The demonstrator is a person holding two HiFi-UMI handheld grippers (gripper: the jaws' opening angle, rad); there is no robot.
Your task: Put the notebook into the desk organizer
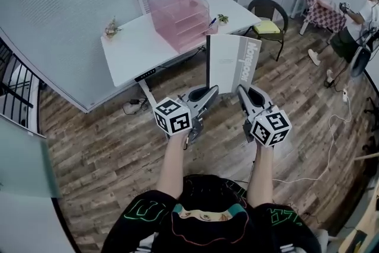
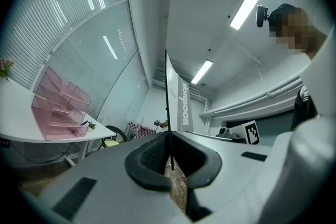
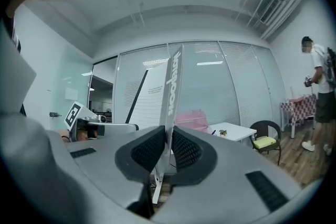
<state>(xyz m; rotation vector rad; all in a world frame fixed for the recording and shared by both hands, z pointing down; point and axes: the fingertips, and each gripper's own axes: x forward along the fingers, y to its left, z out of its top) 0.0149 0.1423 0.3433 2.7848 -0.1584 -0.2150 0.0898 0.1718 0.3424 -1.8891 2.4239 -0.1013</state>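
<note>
A grey notebook (image 1: 231,62) stands upright in the air between both grippers, well in front of the white desk (image 1: 136,47). My left gripper (image 1: 212,90) is shut on its lower left corner. My right gripper (image 1: 241,90) is shut on its lower right, at the spine. In the left gripper view the notebook (image 2: 176,102) rises edge-on from the closed jaws. In the right gripper view its spine (image 3: 172,89) is pinched between the pads. The pink desk organizer (image 1: 179,16) stands on the desk, also seen as the organizer (image 2: 58,110) at the left and the organizer (image 3: 193,119) behind the spine.
A small plant (image 1: 223,19) and a dried flower sprig (image 1: 111,27) sit on the desk. A black chair with a yellow cushion (image 1: 267,23) stands to the right. A person (image 1: 355,21) stands at the far right by a checkered table (image 1: 324,12). Cables lie on the wooden floor.
</note>
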